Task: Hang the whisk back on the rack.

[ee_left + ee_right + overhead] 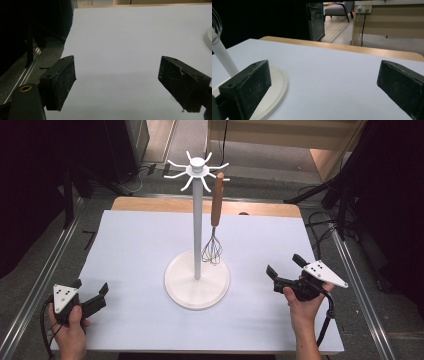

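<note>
Both pairs of jaws stood wide apart with nothing between them. The left gripper (pixel 91 292) hovered near the counter's (pixel 135 245) front left corner, the right gripper (pixel 286 269) near its right edge, well apart. Between them stood a white rack (pixel 197 220) on a round base, a wooden-handled whisk (pixel 215 220) hanging from one hook. The right gripper view caught the base (pixel 279 82) and pole beside its jaws; the high view alone showed the hooks.
</note>
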{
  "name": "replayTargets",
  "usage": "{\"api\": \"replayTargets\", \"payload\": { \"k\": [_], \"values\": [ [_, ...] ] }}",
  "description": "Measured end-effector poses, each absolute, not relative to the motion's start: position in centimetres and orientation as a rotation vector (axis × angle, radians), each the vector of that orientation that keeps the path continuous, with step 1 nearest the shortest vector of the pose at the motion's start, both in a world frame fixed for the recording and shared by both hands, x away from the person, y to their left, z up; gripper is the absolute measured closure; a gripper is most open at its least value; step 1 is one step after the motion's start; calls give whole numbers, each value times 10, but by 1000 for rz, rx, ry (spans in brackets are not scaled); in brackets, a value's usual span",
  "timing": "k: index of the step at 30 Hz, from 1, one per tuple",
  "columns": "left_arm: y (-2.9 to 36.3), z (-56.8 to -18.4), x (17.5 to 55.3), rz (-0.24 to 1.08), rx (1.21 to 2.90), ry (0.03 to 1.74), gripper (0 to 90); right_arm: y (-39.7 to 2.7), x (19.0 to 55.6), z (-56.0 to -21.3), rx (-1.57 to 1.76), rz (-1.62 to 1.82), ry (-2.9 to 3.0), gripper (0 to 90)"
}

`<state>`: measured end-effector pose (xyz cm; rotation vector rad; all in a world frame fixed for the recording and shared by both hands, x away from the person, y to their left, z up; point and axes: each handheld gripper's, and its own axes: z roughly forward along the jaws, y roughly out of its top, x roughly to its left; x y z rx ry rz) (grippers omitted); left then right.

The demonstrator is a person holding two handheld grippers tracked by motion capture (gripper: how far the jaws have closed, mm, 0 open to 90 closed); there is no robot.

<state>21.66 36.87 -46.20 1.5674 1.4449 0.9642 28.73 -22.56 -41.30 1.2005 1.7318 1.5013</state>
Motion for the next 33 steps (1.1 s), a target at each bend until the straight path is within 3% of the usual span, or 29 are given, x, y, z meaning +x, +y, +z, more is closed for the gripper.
{"api": "replayTargets", "payload": {
  "k": [33],
  "values": [
    [369,-462,216,967,1562,1446,153,-289,261,-468,1405,1340,1724,0]
  ]
}}
